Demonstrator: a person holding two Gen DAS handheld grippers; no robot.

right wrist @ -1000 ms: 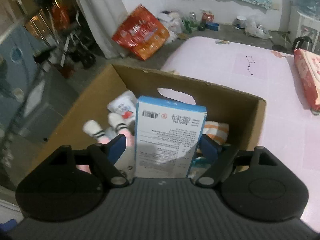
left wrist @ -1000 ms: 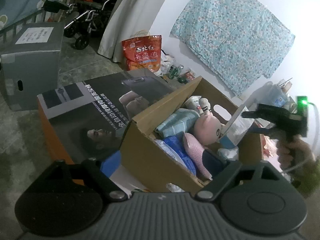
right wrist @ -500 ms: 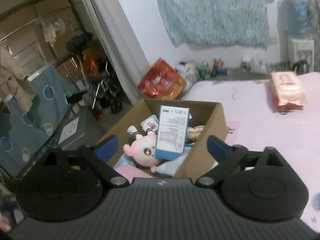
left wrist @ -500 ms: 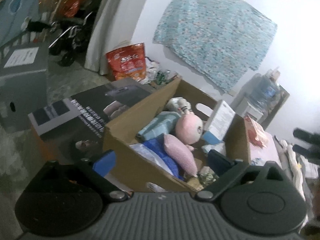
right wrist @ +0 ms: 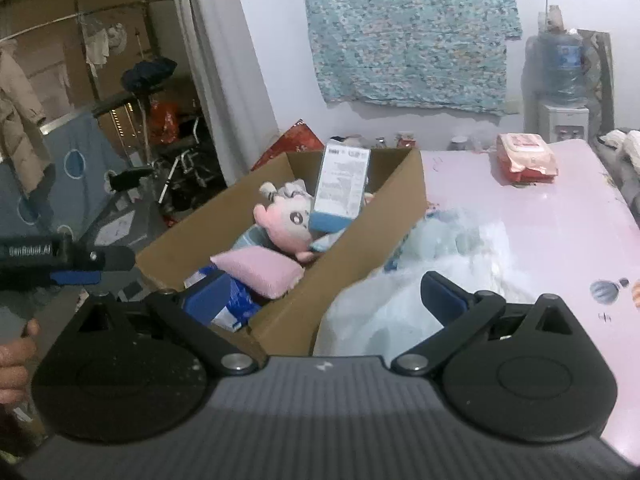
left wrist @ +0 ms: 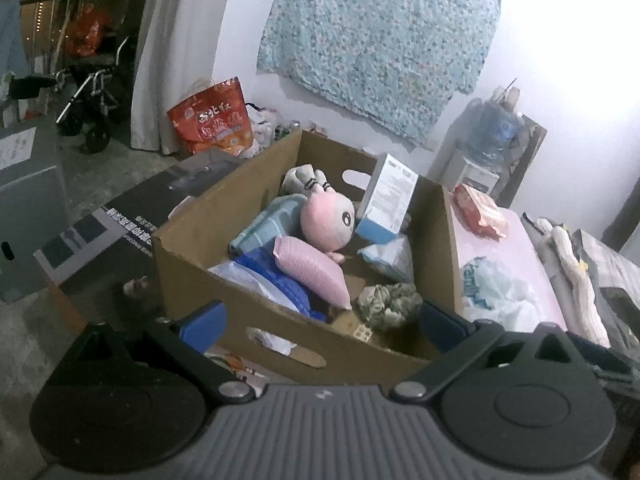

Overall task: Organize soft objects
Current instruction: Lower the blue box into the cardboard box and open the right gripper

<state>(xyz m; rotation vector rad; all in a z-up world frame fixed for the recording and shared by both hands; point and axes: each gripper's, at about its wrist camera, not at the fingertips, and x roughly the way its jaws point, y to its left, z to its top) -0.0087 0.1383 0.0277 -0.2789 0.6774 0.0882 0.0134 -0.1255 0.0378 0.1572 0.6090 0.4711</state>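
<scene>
cardboard box (left wrist: pixel 224 276) at the edge of the pink tabletop (right wrist: pixel 560 216) was packed with the pink plush toy (left wrist: pixel 326 220) and pink cushion (left wrist: pixel 312 270), so the left gripper (left wrist: pixel 320 320) and right gripper (right wrist: pixel 320 300) were held back, jaws wide and empty.

Pink table (right wrist: pixel 560 240): cardboard box (right wrist: pixel 360 216), crumpled plastic bag (right wrist: pixel 420 280), red wipes pack (right wrist: pixel 526 156).

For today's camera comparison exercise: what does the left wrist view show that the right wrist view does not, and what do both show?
Left wrist only: a green-grey scrunched cloth in the box's near corner, and the box's handle slot.

Right wrist only: the left tool and a hanging coat.

Both: the box, pink plush, pink cushion, white carton, red packet and water dispenser.
</scene>
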